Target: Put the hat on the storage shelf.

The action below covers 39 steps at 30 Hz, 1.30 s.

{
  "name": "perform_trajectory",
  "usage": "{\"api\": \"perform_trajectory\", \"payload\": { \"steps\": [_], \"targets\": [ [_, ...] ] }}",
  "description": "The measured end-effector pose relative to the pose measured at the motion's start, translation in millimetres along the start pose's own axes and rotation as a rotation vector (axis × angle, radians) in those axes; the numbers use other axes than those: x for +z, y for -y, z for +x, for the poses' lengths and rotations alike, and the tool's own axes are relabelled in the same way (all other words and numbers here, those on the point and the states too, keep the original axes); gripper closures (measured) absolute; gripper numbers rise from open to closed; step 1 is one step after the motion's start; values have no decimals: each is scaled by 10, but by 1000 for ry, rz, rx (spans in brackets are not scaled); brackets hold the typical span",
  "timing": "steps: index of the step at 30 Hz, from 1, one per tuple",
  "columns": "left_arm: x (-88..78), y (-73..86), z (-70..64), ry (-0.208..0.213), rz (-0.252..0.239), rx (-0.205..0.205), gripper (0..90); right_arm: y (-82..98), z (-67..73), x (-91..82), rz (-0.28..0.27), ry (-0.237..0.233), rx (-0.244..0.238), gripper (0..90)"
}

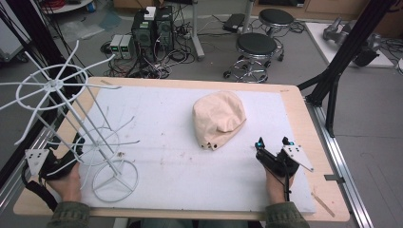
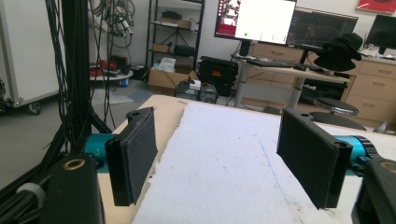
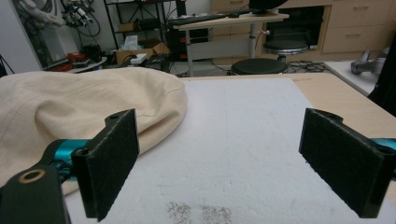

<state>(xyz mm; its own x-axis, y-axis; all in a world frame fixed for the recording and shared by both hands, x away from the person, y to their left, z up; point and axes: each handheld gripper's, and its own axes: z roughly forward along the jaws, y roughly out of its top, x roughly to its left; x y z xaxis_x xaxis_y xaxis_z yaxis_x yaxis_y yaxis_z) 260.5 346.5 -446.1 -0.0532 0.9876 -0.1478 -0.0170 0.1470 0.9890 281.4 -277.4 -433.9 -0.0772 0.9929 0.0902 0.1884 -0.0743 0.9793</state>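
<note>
A cream cloth cap (image 1: 219,118) lies on the white mat (image 1: 176,156) that covers most of the wooden table (image 1: 304,118), a little toward the table's right edge and closer to its far edge than to the near one, with its brim end turned toward the person. The right gripper (image 1: 274,143) rests on the mat near the table's near right corner, just beside the cap's near end but not touching it; its jaws stand wide apart with nothing between them. In the right gripper view the cap (image 3: 88,102) bulks up on the left behind the left jaw, and bare mat (image 3: 233,140) lies between the two pads. The left gripper (image 1: 57,164) sits at the near left corner of the table, held in the person's left hand (image 1: 71,183) just beside a white wire rack (image 1: 76,123) that stands on its round wire foot at the left edge. In the left gripper view its jaws are also spread wide and hold nothing, with the mat's left border (image 2: 168,154) and a strip of bare wood running between them. The two grippers are well apart.
</note>
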Motion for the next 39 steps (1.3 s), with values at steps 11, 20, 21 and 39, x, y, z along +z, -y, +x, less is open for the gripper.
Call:
{"api": "perform_trajectory", "payload": {
  "steps": [11, 20, 21, 39],
  "targets": [
    [-3, 1, -16, 2, 0, 8, 285, -413, 67, 214, -44, -53, 21, 114],
    [-33, 0, -35, 11, 0, 7, 285, -642, 135, 455, -27, -35, -4, 114],
    [-31, 1, -36, 12, -1, 5, 285, -662, 146, 480, -21, -37, -8, 114],
    [-38, -3, -25, 7, -5, -7, 285, -894, 128, 934, 90, -128, 70, 114]
  ]
}}
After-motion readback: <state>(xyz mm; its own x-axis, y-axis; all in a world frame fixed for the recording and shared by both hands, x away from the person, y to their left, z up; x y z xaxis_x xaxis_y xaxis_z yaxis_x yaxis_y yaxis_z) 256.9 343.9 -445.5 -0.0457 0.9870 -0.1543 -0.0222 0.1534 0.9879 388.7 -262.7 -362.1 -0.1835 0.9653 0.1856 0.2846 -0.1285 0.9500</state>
